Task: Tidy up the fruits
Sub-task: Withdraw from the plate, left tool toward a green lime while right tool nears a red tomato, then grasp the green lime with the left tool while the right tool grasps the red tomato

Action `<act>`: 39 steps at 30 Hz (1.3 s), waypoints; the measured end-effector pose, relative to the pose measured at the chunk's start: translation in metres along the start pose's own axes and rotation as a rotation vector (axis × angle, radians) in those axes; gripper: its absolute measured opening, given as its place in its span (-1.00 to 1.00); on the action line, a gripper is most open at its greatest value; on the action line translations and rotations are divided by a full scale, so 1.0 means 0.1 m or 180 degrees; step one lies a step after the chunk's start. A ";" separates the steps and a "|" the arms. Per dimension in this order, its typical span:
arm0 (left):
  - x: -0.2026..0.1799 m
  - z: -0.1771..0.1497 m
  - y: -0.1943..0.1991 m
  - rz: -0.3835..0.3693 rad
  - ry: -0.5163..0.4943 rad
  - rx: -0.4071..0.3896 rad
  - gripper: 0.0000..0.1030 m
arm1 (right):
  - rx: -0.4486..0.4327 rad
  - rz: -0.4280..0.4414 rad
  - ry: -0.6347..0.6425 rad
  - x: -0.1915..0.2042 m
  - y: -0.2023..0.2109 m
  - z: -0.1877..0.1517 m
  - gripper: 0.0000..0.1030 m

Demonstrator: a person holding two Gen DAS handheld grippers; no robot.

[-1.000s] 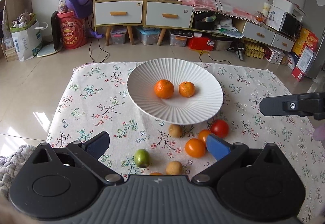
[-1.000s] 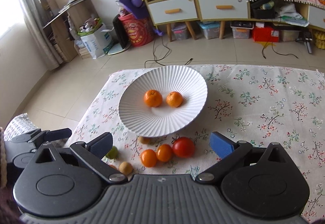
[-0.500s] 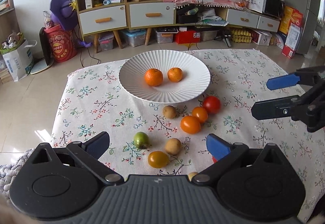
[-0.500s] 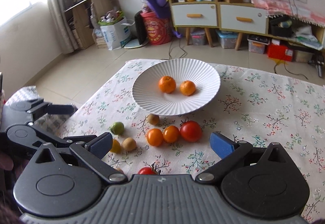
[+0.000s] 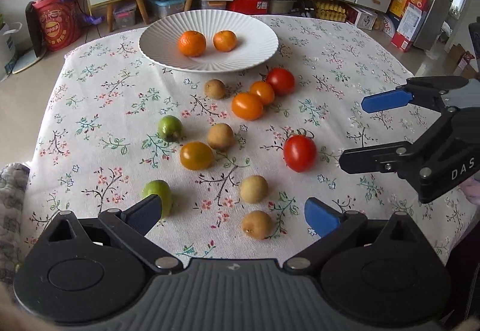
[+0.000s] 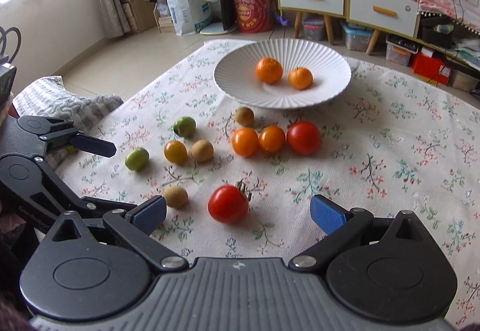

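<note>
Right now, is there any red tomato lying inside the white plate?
No. The white plate holds only two oranges, while both red tomatoes lie on the tablecloth.

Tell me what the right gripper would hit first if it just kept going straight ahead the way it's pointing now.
Most likely the stemmed red tomato, lying on the tablecloth directly ahead of the open right gripper, roughly centred between its fingers. Depth is hard to judge, so it might pass above.

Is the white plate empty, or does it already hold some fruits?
Not empty: the white plate holds two oranges; the other fruits lie on the tablecloth.
</note>
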State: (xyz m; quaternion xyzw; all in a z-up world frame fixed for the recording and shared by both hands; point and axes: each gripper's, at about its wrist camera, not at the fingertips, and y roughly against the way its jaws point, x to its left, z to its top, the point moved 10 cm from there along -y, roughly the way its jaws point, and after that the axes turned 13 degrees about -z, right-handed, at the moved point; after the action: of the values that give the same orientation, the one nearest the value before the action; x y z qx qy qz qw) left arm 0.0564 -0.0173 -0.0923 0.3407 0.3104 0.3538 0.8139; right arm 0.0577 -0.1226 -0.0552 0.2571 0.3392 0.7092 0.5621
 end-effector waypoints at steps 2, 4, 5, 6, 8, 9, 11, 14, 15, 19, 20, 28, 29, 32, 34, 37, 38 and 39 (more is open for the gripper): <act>-0.03 -0.05 -0.04 -0.0056 -0.0008 0.0054 0.94 | -0.0024 -0.0031 0.0089 0.01 -0.01 -0.02 0.98; -0.04 -0.11 -0.09 -0.0079 -0.0014 0.0114 0.93 | -0.0084 -0.0075 0.0207 0.02 -0.02 -0.04 0.98; -0.05 -0.13 -0.13 -0.0082 -0.0022 0.0154 0.93 | -0.0113 -0.0102 0.0273 0.03 -0.03 -0.05 0.98; -0.05 -0.16 -0.17 -0.0089 -0.0031 0.0200 0.90 | -0.0132 -0.0123 0.0333 0.04 -0.03 -0.07 0.98; -0.05 -0.22 -0.22 -0.0113 -0.0040 0.0304 0.84 | -0.0136 -0.0131 0.0454 0.08 -0.05 -0.10 0.98; -0.05 -0.24 -0.22 -0.0122 -0.0041 0.0336 0.82 | -0.0139 -0.0128 0.0490 0.10 -0.05 -0.11 0.98; -0.02 -0.22 -0.19 -0.0112 -0.0036 0.0313 0.81 | -0.0122 -0.0098 0.0554 0.14 -0.05 -0.14 0.98; 0.10 -0.16 -0.09 0.0005 0.0015 0.0190 0.81 | -0.0124 -0.0093 0.0651 0.18 -0.06 -0.16 0.98; 0.14 -0.14 -0.06 0.0053 0.0037 0.0158 0.81 | -0.0131 -0.0103 0.0680 0.18 -0.06 -0.16 0.98; 0.36 -0.11 0.03 0.0264 0.0146 0.0081 0.78 | -0.0106 -0.0132 0.0696 0.17 -0.10 -0.16 0.98; 0.40 -0.11 0.04 0.0298 0.0174 0.0070 0.75 | -0.0077 -0.0126 0.0681 0.17 -0.12 -0.16 0.98; 0.66 -0.14 -0.02 0.0542 0.0368 0.0020 0.14 | 0.0251 -0.0191 0.0666 0.21 -0.27 -0.21 0.85; 0.68 -0.14 -0.03 0.0552 0.0382 0.0010 0.11 | 0.0275 -0.0183 0.0655 0.22 -0.28 -0.22 0.84; 0.71 -0.12 -0.03 0.0540 0.0424 -0.0040 0.02 | 0.0332 -0.0201 0.0635 0.23 -0.33 -0.22 0.69; 0.73 -0.11 -0.04 0.0536 0.0427 -0.0063 -0.06 | 0.0337 -0.0215 0.0646 0.24 -0.34 -0.21 0.56; 0.72 -0.09 -0.06 0.0521 0.0410 -0.0091 -0.13 | 0.0318 -0.0238 0.0655 0.25 -0.35 -0.19 0.46; 0.72 -0.09 -0.06 0.0517 0.0398 -0.0098 -0.14 | 0.0314 -0.0246 0.0654 0.25 -0.36 -0.19 0.45; 0.72 -0.08 -0.07 0.0515 0.0389 -0.0104 -0.19 | 0.0316 -0.0252 0.0654 0.26 -0.36 -0.19 0.41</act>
State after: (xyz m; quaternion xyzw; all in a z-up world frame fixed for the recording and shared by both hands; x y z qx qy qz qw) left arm 0.0928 0.0382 -0.1212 0.3291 0.3251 0.4435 0.7677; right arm 0.0601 -0.0963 -0.0954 0.1970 0.4396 0.6913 0.5385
